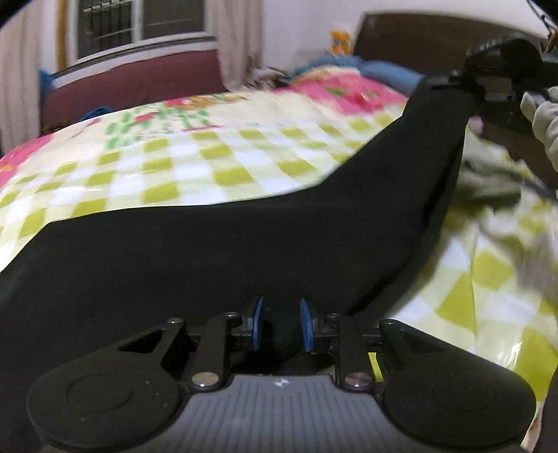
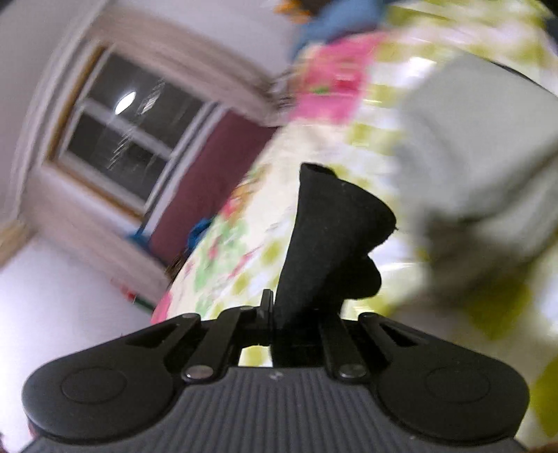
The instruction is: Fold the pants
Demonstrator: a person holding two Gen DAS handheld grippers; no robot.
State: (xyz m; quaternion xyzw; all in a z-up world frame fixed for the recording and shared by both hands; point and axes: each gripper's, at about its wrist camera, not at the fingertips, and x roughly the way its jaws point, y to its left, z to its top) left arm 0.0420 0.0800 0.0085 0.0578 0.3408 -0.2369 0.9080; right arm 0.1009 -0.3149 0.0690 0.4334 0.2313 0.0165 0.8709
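The black pants (image 1: 244, 251) stretch across the checked bed, one end lifted up to the right. My left gripper (image 1: 280, 324) shows its blue pads (image 1: 257, 322) a small way apart with black cloth pinched between them. My right gripper (image 1: 488, 75) appears at the top right of the left wrist view, holding the raised far end of the pants. In the right wrist view, that gripper (image 2: 279, 313) is shut on a bunched end of the black pants (image 2: 324, 237), which sticks up past its fingers. The right wrist view is blurred.
The bed carries a yellow-green checked sheet (image 1: 195, 163) with pink floral patches. A grey garment (image 2: 481, 153) lies on the bed to the right. A maroon bench (image 1: 132, 83) and a window (image 1: 139, 24) stand behind; a dark headboard (image 1: 418, 35) is at the back right.
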